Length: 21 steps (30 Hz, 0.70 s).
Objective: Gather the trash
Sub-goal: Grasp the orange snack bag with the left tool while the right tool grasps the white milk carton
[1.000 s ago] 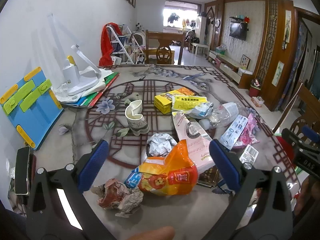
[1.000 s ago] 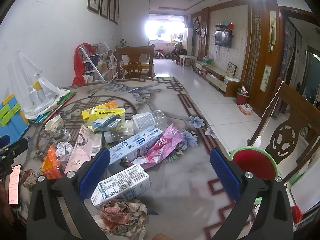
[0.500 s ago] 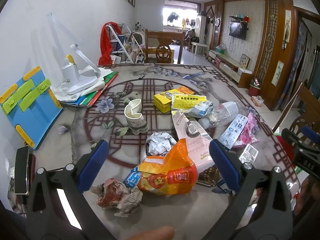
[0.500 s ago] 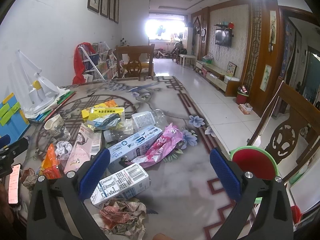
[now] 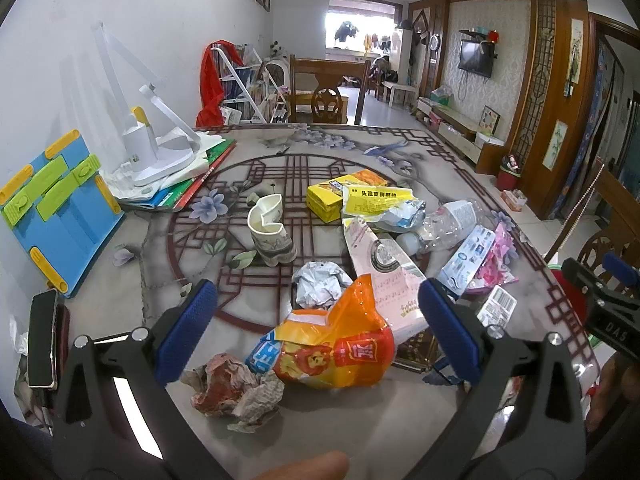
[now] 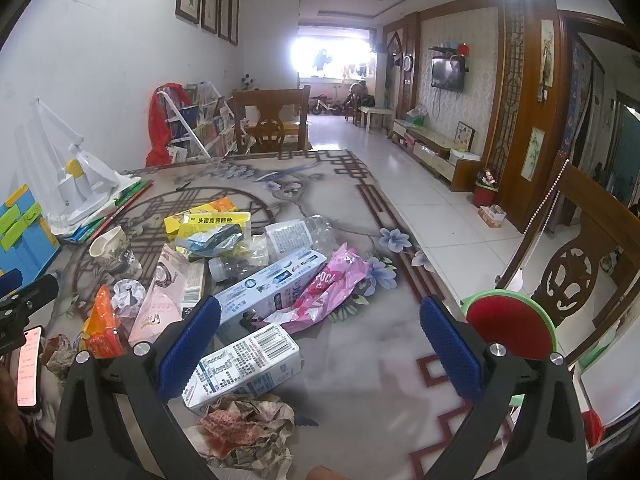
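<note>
Trash lies scattered on a patterned table. In the left wrist view my left gripper (image 5: 318,330) is open above an orange snack bag (image 5: 340,350), with a crumpled paper wad (image 5: 230,390) to its left and a foil ball (image 5: 320,284) behind. A torn paper cup (image 5: 270,234), yellow box (image 5: 340,196) and clear bottle (image 5: 448,226) sit further back. In the right wrist view my right gripper (image 6: 320,342) is open over a white carton (image 6: 244,366); crumpled paper (image 6: 248,432) lies under it, and a blue-white box (image 6: 272,286) and pink wrapper (image 6: 332,288) beyond.
A red bin with a green rim (image 6: 510,326) stands off the table's right edge beside a wooden chair (image 6: 576,264). A white desk lamp (image 5: 156,152) on books and a blue board (image 5: 52,208) occupy the left side. A phone (image 5: 42,338) rests at the near left.
</note>
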Tool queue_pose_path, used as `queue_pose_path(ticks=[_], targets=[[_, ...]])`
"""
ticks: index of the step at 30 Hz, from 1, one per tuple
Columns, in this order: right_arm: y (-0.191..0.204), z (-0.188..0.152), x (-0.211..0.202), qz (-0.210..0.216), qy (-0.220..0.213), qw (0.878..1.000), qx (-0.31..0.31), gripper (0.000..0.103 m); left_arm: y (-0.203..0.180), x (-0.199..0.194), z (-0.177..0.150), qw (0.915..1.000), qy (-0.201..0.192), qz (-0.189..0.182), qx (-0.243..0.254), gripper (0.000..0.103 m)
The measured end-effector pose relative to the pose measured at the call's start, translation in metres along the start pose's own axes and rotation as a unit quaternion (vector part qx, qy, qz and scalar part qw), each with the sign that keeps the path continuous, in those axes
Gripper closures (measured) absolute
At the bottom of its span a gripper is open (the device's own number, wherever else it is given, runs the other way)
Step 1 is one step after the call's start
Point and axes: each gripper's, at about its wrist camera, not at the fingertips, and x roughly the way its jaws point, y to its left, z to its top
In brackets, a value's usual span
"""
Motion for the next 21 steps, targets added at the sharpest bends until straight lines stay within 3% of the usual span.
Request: queue_pose_path(ticks=[10,13,18,21], targets=[[-0.007,-0.01,0.01,0.003,0.019,1.0,0.023,0.007,0.005,0.011,-0.002,0.9995,0.025,-0.007,-0.017,0.004],[-0.009,-0.01,0.017,0.015,0.038,0.998,0.036,0.007,0.006,0.017,-0.004,0.9987,0.033,-0.031,-0.025,0.004],[-0.005,-0.012,0.029,0.054,0.084,0.994,0.047,0.007,-0.001,0.03,-0.012,0.9958,0.081,-0.043,0.004,0.004],[0.004,-0.015,0.037,0.069,0.105,0.991,0.038,0.007,0.006,0.035,-0.014,0.9949,0.096,-0.029,0.003,0.004]])
